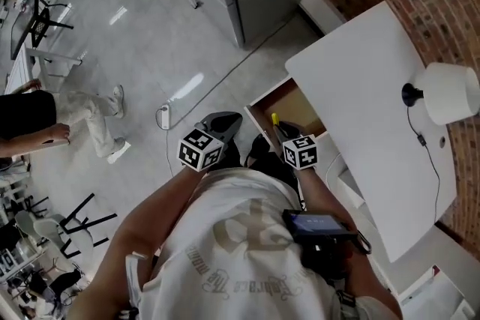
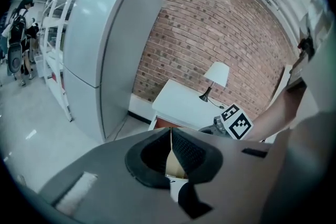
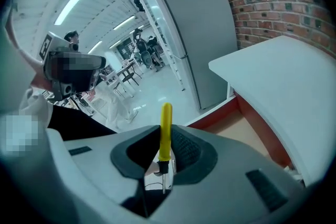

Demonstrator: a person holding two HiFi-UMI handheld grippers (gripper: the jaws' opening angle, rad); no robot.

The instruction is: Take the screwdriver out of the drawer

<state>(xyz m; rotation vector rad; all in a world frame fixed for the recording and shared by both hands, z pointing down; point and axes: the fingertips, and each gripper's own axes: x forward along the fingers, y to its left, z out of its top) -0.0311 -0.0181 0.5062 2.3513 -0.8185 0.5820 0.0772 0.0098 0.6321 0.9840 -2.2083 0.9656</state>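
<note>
Black-lined, your left gripper is pressed together on nothing. Your right gripper pinches the yellow-handled screwdriver, handle pointing outward, over the open drawer, whose rear the white tabletop hides.

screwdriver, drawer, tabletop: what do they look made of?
Screwdriver: the handle looks like glossy yellow plastic, one even colour with a soft sheen; the thin grey shaft is likely metal.
Drawer: tan matte bottom and reddish-brown side, probably wood or fibreboard; no grain can be made out.
Tabletop: flat, smooth white, likely painted or laminated board.
</note>
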